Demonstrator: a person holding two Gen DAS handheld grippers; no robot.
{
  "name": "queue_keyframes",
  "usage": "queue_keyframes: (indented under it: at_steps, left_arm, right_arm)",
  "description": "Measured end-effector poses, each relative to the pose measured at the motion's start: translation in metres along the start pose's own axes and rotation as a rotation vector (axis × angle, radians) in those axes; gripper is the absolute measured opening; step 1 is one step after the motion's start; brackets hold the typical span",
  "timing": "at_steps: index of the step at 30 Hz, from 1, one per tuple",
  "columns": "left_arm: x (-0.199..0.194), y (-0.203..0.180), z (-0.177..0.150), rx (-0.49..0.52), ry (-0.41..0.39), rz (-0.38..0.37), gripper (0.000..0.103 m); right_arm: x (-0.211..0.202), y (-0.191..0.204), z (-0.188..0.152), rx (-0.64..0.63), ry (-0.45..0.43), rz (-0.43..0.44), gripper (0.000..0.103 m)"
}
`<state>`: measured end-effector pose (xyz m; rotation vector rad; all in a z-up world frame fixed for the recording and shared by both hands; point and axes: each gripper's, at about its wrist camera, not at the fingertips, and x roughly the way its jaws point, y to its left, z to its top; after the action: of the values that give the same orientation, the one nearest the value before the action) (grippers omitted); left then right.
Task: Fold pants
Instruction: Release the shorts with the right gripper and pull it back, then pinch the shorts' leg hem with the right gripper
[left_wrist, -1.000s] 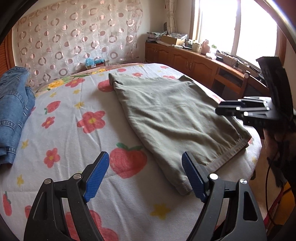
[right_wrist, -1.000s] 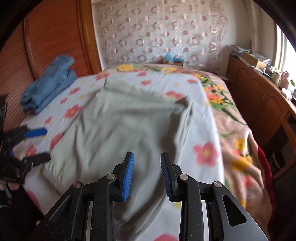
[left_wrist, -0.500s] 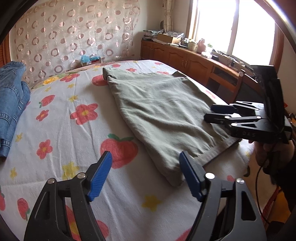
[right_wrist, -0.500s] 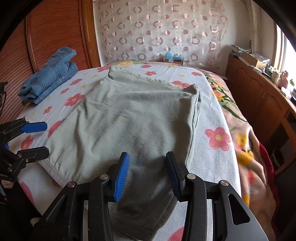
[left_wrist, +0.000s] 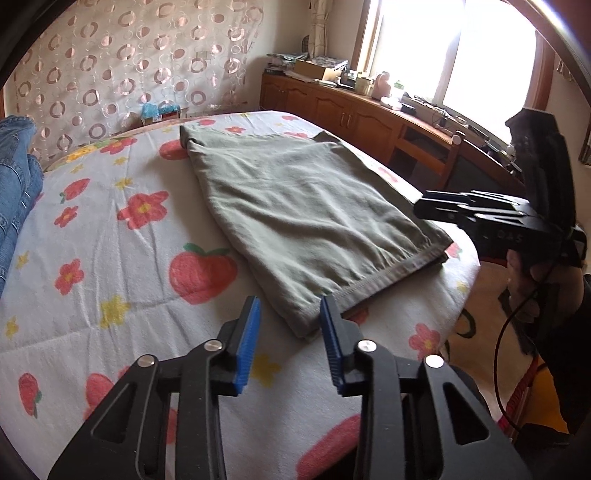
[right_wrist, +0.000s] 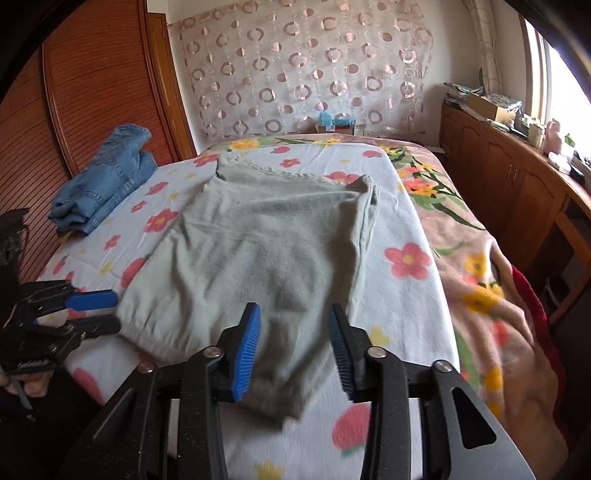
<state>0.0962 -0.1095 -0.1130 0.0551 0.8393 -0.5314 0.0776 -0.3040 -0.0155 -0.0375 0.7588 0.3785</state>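
Folded jeans (right_wrist: 105, 181) sit at the far left of the bed (left_wrist: 110, 236), well apart from the pants; a wooden cabinet (left_wrist: 332, 107) w/ clutter on top runs along the window side, patterned curtain (right_wrist: 306, 66) behind the bed's far end, nothing lying on the pants. Grey-green pants (left_wrist: 306, 221) lie flat on the flowered sheet, folded lengthwise, waistband at the near edge of the bed, legs pointing to the far end, cloth lightly wrinkled. Left hand-held gripper (left_wrist: 288, 339) is low over the sheet at the near left corner of the waistband, blue pads part-open w/ that corner between them, not clamped on it. Right hand-held gripper (right_wrist: 291, 347) hovers over the near right part of the waistband, pads also part-open, holding nothing. In the left view the right one shows side-on at the waistband's right end, held in a hand (left_wrist: 524, 284)
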Motion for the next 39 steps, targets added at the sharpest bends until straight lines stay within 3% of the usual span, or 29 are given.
queue_keyframes:
  at_steps: [4, 10, 16, 32, 36, 39]
  left_arm:
    - [0.000, -0.001, -0.002, -0.008, 0.002, -0.020, 0.026]
    - [0.003, -0.001, -0.004, -0.015, 0.011, -0.015, 0.025]
    - [0.004, 0.000, -0.004, -0.024, 0.016, -0.016, 0.026]
    - [0.009, -0.003, -0.002, -0.036, 0.010, -0.020, 0.027]
    - [0.005, -0.009, -0.001, 0.010, -0.003, -0.005, 0.014]
    - [-0.005, -0.005, 0.002, -0.009, -0.025, -0.022, 0.013]
  right_arm:
    - [-0.011, 0.000, -0.013, 0.001, 0.020, -0.005, 0.036]
    - [-0.015, -0.002, -0.020, 0.031, 0.042, 0.003, 0.035]
    - [-0.016, 0.001, -0.015, 0.023, 0.031, 0.021, 0.010]
    - [-0.016, 0.006, -0.022, 0.036, 0.030, 0.009, 0.009]
    - [-0.015, 0.003, -0.022, 0.047, 0.032, 0.008, 0.009]
    - [-0.018, 0.003, -0.021, 0.049, 0.027, 0.020, 0.009]
